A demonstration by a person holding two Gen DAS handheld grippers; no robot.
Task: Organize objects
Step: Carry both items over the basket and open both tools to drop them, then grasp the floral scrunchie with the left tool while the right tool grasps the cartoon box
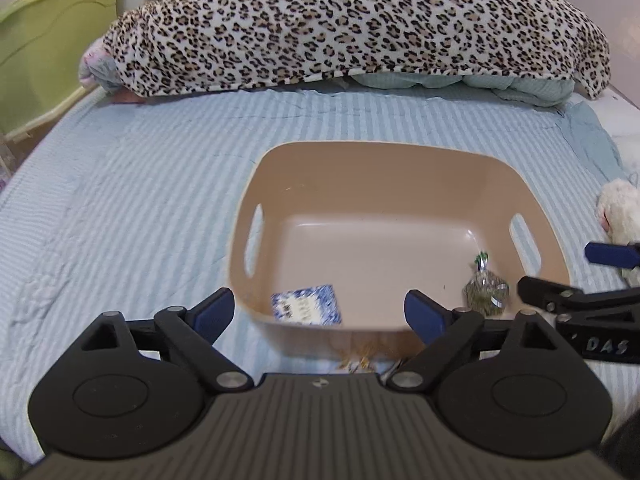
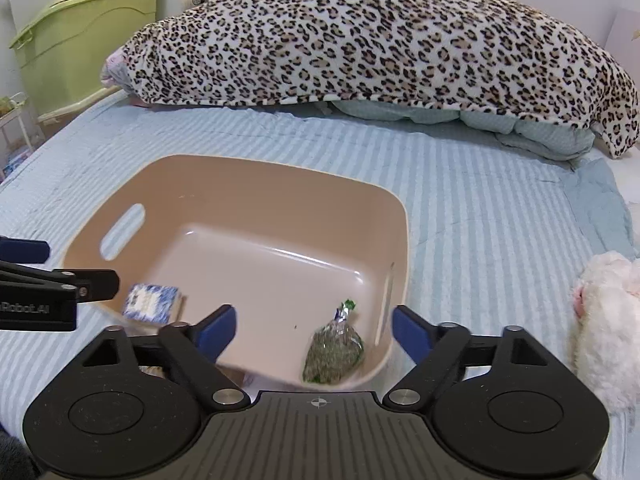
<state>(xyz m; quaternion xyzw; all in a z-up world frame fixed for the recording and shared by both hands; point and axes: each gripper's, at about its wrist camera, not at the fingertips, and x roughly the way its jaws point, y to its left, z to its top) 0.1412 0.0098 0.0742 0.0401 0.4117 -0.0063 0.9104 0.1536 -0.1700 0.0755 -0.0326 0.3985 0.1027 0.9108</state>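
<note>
So 2 items binned: blue packet (image 1: 307, 305) and green pouch (image 2: 333, 353) in the tan basket (image 1: 360, 152). Plush toy (image 2: 604, 320) (bedside) left. Left gripper (image 1: 319, 312) and right gripper (image 2: 314, 330) both spread, empty.

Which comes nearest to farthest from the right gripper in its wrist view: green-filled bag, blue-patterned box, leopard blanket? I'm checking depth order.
1. Green-filled bag, in the beige basket's near right corner, just ahead of the right gripper.
2. Blue-patterned box, near left corner of the basket.
3. Leopard blanket, far across the bed.
</note>
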